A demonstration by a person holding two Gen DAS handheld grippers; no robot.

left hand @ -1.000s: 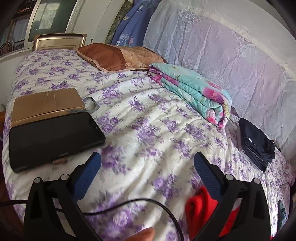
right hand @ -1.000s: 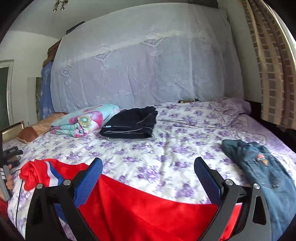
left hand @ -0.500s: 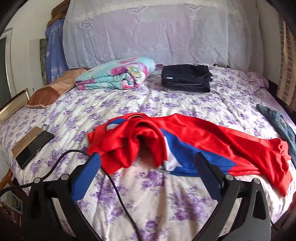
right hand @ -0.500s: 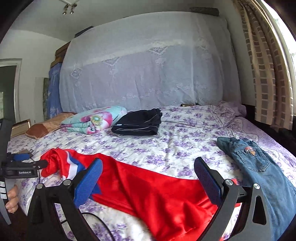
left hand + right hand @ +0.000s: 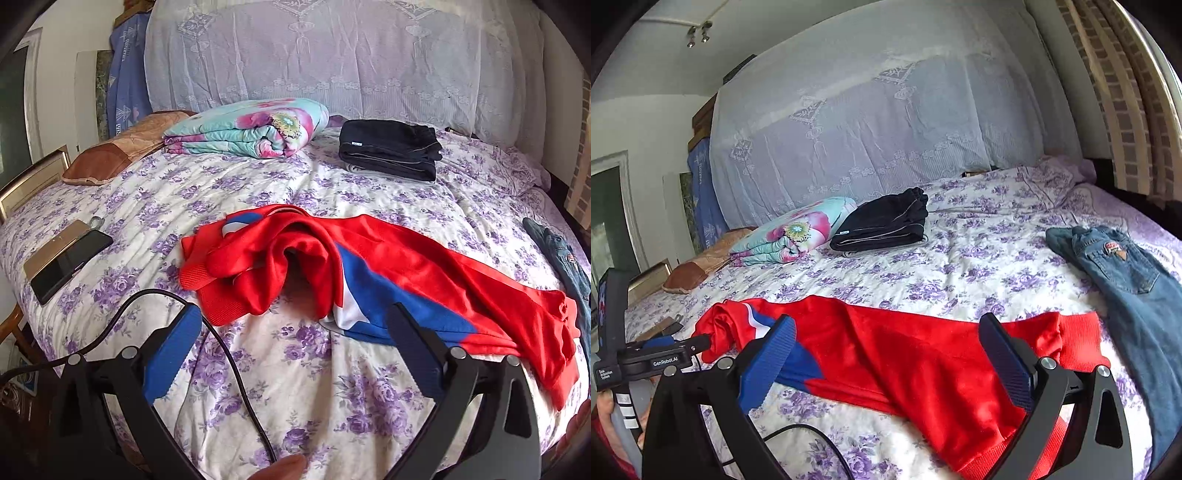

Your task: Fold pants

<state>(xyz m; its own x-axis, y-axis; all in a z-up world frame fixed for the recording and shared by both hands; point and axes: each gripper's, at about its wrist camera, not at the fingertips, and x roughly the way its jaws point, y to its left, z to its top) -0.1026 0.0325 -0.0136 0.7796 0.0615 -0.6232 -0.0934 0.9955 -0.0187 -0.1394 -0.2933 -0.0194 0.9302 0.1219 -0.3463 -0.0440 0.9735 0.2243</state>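
Nearest me, the left gripper (image 5: 293, 326) had swung round from the phone (image 5: 70, 264) side of the bed (image 5: 280, 373) to face the red pants (image 5: 388, 266), so it had lined up on the job at last. Its jaws stood spread wide with nothing between them, hanging short of the bunched end of the cloth, a cable (image 5: 225, 354) trailing beneath. The right gripper (image 5: 886, 350) had risen and drawn back a little, also spread and empty, above the straighter stretch of the pants (image 5: 908, 354).

The pants lay across the near part of the bed, one end rumpled and rolled over itself, the other stretched toward the jeans (image 5: 1137, 280). Nothing was folded yet, by my reckoning; both claws looked posed for a first grasp, and that crumpled end would want flattening.

Farther back sat a folded black garment (image 5: 389, 149) beside a flowered quilt (image 5: 251, 127), well apart from the work.
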